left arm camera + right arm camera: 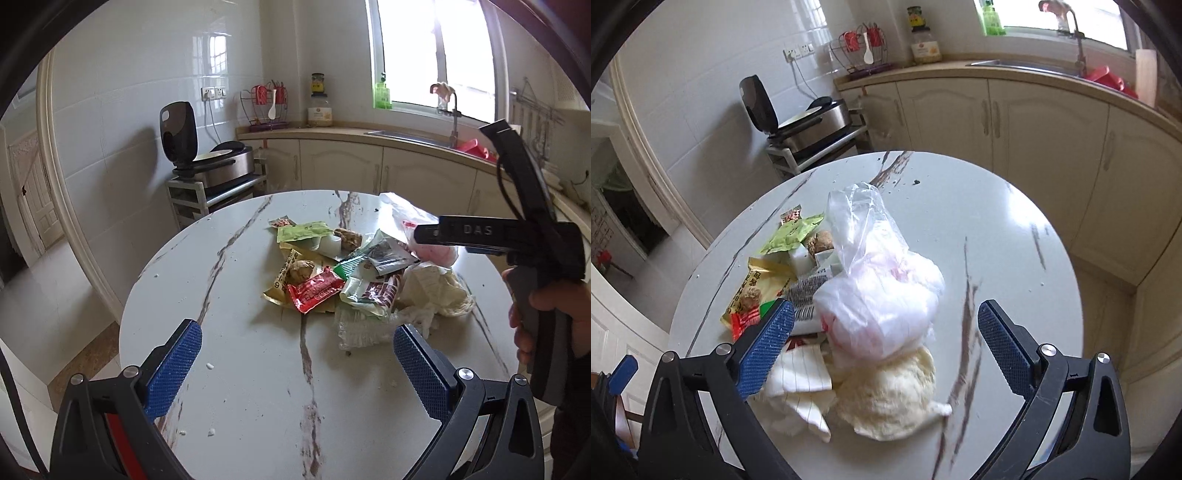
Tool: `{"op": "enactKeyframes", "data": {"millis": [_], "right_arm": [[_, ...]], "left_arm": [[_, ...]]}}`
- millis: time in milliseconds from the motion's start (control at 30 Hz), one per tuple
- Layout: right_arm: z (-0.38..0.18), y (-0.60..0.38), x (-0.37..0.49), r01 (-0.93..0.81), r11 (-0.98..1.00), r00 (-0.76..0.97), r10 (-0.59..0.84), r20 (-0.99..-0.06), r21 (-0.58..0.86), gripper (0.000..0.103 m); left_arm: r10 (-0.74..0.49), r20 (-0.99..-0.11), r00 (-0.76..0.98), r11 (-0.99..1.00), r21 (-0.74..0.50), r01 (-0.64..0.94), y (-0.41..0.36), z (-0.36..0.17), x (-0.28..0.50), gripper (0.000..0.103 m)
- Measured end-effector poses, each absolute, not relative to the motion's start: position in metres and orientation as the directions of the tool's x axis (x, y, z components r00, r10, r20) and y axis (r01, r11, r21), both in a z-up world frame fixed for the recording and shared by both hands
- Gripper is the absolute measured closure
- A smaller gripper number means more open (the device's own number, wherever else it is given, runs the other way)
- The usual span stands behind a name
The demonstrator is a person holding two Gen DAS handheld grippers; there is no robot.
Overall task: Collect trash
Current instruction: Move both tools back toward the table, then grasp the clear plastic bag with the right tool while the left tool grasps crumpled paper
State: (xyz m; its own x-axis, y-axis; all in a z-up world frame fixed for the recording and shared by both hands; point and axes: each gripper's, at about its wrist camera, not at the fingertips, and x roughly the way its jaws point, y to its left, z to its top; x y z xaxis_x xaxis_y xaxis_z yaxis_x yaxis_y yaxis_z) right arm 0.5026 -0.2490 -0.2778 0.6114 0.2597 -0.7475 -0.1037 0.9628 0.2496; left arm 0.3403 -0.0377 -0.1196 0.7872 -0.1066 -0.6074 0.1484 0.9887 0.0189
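A pile of trash lies on a round white marble table: a red wrapper, a green wrapper, a clear plastic bag with pink inside and crumpled cream paper. My left gripper is open and empty, above the table just short of the pile. My right gripper is open and hovers over the plastic bag and cream paper, which lie between its blue pads. The right gripper's body shows in the left wrist view at the right.
Behind the table a cream counter carries a jar, a red rack and a sink under the window. A metal cart with a cooker stands at the left. The table has bare marble at the right.
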Motion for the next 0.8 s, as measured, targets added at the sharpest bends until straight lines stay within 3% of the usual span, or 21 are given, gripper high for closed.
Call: {"op": "enactKeyframes", "data": {"millis": [100,467,667,800], "right_arm": [[-0.29,-0.247,0.515,-0.114,0.956,0.58,0.284,-0.763,0.269,0.029],[-0.268,-0.295,0.476,-0.143,0.913,0.697,0.367,-0.616,0.382,0.058],[-0.25,-0.323,0.439,-0.171,0.914,0.761,0.359,-0.54,0.367,0.058],[-0.262,-0.342,0.425,-0.154,0.905,0.744,0.37,-0.556,0.396,0.058]], "left_arm": [[-0.111,-0.613,0.782,0.987,0.024,0.159,-0.037,-0.129,0.356,0.001],[-0.212,-0.621,0.755,0.967,-0.022,0.254,-0.083,-0.129,0.391,0.001],[-0.213,-0.641,0.738,0.961,-0.001,0.276,-0.121,-0.135,0.408,0.001],[-0.19,-0.67,0.717,0.959,0.031,0.283,-0.134,-0.141,0.425,0.01]]}}
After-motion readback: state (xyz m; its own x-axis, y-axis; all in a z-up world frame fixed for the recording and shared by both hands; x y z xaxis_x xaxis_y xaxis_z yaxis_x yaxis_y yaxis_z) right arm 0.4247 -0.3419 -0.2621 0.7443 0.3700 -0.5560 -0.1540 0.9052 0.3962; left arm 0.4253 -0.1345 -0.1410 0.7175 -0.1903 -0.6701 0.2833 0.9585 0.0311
